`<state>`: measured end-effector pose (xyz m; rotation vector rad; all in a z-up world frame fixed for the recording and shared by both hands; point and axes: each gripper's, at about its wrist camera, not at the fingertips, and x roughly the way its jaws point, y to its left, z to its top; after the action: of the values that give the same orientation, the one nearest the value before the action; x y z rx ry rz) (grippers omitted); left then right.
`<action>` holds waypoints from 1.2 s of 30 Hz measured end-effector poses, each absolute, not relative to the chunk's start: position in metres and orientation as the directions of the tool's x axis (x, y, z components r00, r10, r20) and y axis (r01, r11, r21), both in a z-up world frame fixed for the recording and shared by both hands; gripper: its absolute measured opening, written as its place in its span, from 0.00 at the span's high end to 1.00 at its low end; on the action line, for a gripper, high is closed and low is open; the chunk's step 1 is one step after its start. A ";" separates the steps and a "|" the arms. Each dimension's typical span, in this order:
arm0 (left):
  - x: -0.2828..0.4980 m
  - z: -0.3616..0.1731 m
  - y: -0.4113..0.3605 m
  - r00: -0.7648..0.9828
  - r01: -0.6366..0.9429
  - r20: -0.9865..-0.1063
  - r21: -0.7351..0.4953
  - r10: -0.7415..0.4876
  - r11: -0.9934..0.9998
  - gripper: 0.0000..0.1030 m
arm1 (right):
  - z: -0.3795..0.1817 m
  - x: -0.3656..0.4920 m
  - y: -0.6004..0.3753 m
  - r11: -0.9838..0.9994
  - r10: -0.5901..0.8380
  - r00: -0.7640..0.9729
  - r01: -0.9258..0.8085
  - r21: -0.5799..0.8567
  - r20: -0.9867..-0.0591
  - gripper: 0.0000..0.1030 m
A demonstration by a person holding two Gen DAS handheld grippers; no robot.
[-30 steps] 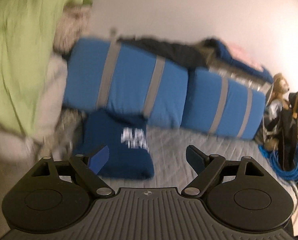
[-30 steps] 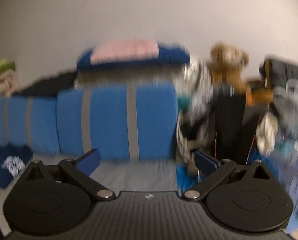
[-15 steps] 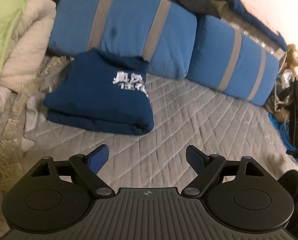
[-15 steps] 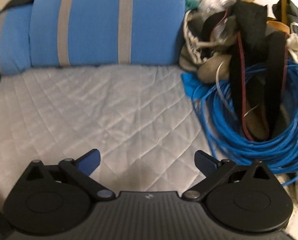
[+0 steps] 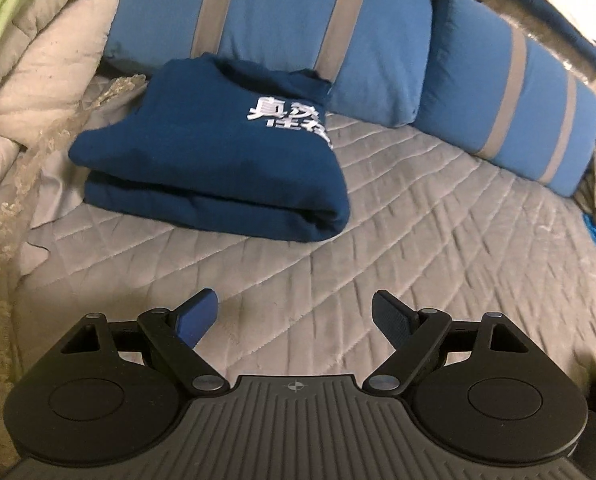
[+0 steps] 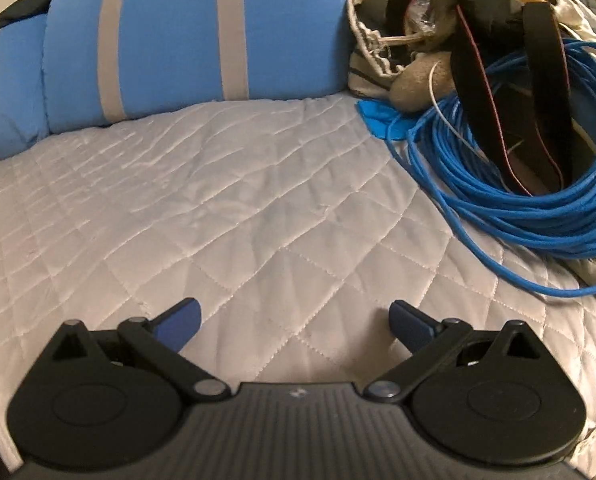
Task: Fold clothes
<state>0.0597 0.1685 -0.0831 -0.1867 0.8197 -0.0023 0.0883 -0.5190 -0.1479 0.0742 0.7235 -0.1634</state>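
Both the left gripper (image 5: pixel 296 308) and right gripper (image 6: pixel 294 318) hang spread wide, holding nothing. The folded navy garment (image 5: pixel 214 160) lies ahead-left of the left fingers; soft, thick, probably floppy, best pinched along its doubled near edge

white Chinese characters on folded navy garment (image 5: pixel 218 152), partly cut off
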 end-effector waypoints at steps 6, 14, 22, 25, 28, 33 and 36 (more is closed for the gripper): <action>0.080 -0.103 0.159 0.684 -0.070 -0.729 -0.109 -0.031 0.992 0.17 | -0.141 0.106 -0.526 0.986 -0.125 0.720 0.168 -0.003 -0.682 0.00; 0.106 -0.131 0.150 0.623 -0.023 -0.782 0.019 0.029 1.000 0.17 | -0.147 0.131 -0.517 0.990 -0.140 0.667 0.117 -0.082 -0.732 0.00; 0.113 -0.148 0.151 0.651 -0.037 -0.757 0.051 0.063 0.998 0.00 | -0.152 0.137 -0.522 0.991 -0.117 0.652 0.129 -0.042 -0.749 0.00; 0.116 -0.148 0.152 0.655 -0.038 -0.753 0.052 0.064 0.998 0.00 | -0.152 0.140 -0.524 0.991 -0.110 0.649 0.128 -0.034 -0.752 0.00; 0.120 -0.149 0.152 0.658 -0.050 -0.750 0.045 0.066 0.998 0.00 | -0.153 0.144 -0.525 0.991 -0.110 0.654 0.134 -0.028 -0.749 0.00; 0.130 -0.152 0.150 0.670 -0.082 -0.737 0.046 0.089 0.996 0.00 | -0.154 0.150 -0.526 0.989 -0.111 0.662 0.148 -0.016 -0.742 0.00; 0.133 -0.154 0.149 0.686 -0.102 -0.720 0.050 0.107 0.994 0.00 | -0.156 0.153 -0.526 0.986 -0.121 0.684 0.169 -0.005 -0.720 0.00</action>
<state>0.1325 0.1485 -0.1540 0.0060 0.8063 0.1168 0.1530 -0.5260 -0.1557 0.0629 0.8019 -0.1625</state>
